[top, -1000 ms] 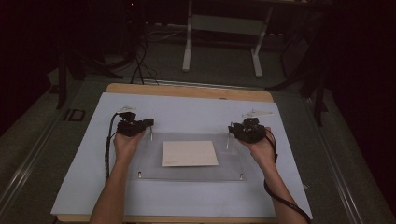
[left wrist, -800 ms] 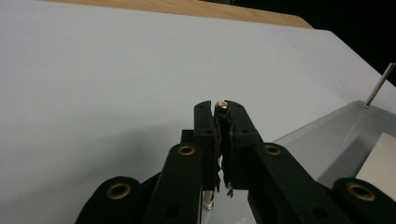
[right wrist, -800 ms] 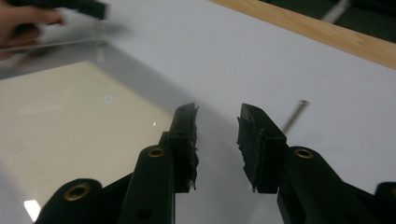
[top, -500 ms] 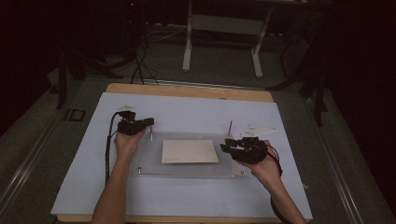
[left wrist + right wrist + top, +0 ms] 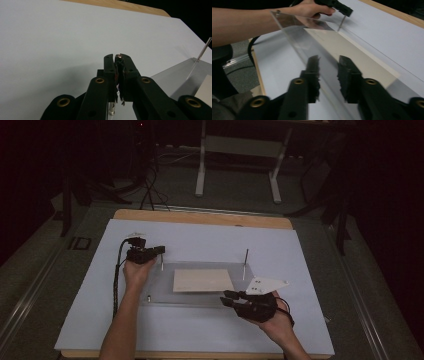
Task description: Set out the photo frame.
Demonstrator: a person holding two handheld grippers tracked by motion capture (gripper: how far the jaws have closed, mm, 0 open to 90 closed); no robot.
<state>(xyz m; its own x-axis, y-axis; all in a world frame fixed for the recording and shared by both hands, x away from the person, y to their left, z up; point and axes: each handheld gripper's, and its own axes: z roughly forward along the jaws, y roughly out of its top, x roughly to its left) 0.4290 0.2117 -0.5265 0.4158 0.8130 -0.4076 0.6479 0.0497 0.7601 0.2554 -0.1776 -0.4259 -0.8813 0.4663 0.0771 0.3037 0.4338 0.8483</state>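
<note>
Claw (image 5: pixel 118 61) on slim metal pin (image 5: pixel 119 56), clear flat plate (image 5: pixel 160 287).

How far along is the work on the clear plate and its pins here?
Looks done: the rear right pin stands upright in the clear plate, untouched. In hand: the left gripper is shut on the rear left pin; the right gripper has just been closing its jaws around the plate's near right edge, not yet gripping. Probably left: the front corners, where a short front left pin sits.
</note>
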